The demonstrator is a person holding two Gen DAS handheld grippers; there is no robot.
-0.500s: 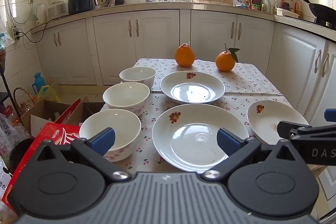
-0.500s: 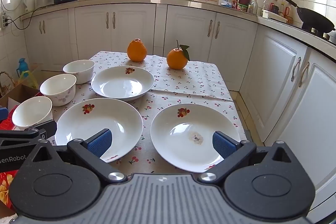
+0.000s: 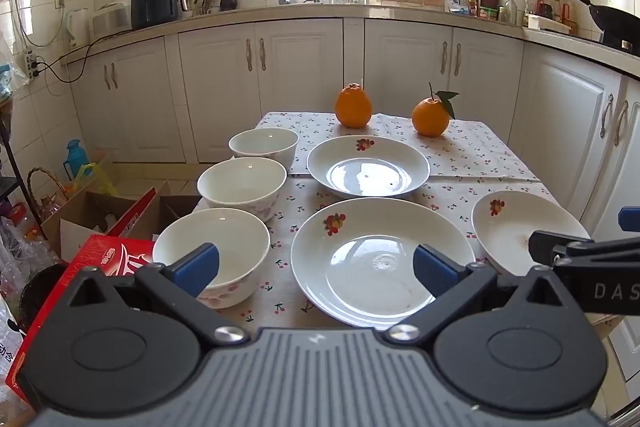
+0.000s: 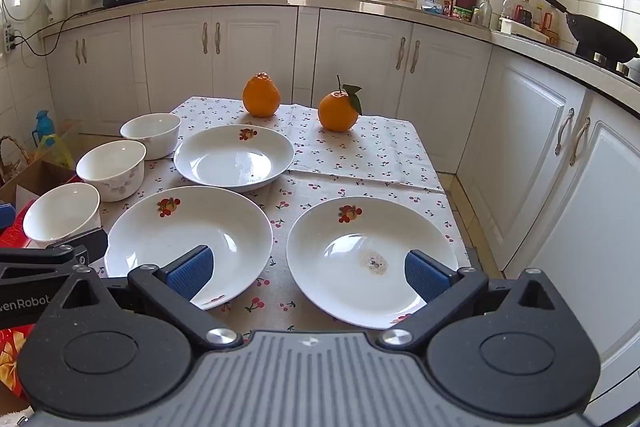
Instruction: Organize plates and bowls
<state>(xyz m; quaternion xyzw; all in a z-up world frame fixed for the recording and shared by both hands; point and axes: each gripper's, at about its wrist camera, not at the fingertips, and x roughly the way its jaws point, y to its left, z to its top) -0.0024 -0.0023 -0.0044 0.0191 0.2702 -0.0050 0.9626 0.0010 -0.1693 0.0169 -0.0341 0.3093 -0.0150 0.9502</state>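
Note:
Three white bowls stand in a column on the table's left: near bowl, middle bowl, far bowl. Three white plates with a fruit print lie beside them: far plate, near middle plate, and right plate with a brown stain. My left gripper is open and empty, above the table's near edge between the near bowl and the middle plate. My right gripper is open and empty, above the near edge between the middle plate and the right plate.
Two oranges sit at the table's far end on a cherry-print cloth. A red box and cardboard boxes lie on the floor left of the table. White cabinets line the back and right.
Both grippers have moved very slightly; the view is nearly the same. Nothing on the table has moved.

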